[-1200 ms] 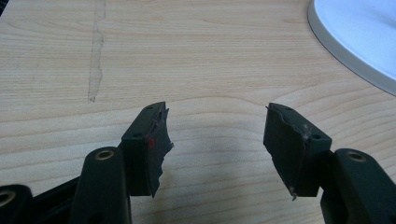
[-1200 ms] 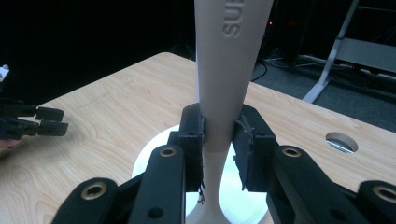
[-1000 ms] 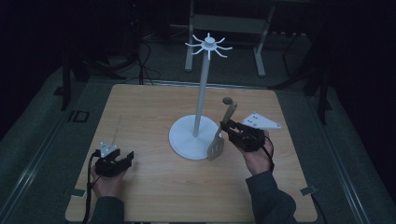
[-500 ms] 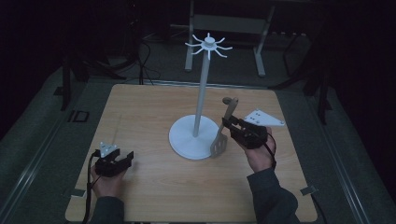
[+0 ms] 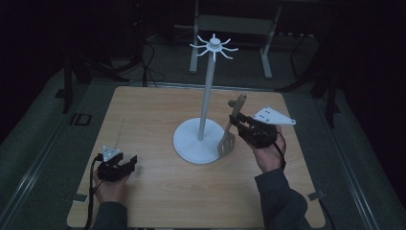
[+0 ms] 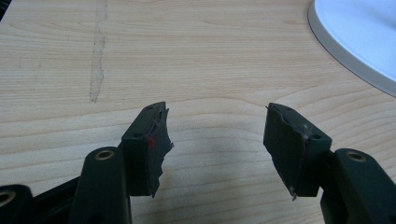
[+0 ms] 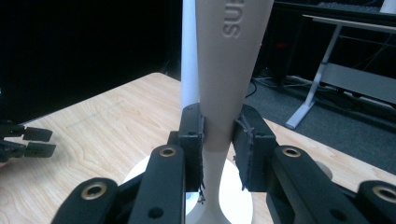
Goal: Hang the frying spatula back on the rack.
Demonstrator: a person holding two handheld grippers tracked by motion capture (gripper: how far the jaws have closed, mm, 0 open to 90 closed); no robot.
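Note:
A white hanging stand point(image 5: 207, 96) with a round base point(image 5: 191, 141) and a ring of hooks on top point(image 5: 213, 46) rises from the middle of the wooden table point(image 5: 153, 115). My right gripper point(image 5: 238, 123) is shut on the handle of a beige slotted spatula point(image 5: 232, 127), held upright just right of the pole with its blade low over the base. In the right gripper view the pads pinch the spatula's handle point(image 7: 223, 84) in front of the pole point(image 7: 189, 51). My left gripper point(image 5: 119, 165) rests open at the table's front left, with bare wood between its jaws point(image 6: 217, 140).
The stand's base edge point(image 6: 355, 42) lies ahead and right of the left gripper. A pale streak point(image 6: 97, 56) marks the wood. Beyond the table stand a desk frame point(image 5: 230, 28) and cables on the dark floor.
The right gripper has shifted the spatula slightly; its handle stands a little more upright near the pole. The left gripper has stayed put.

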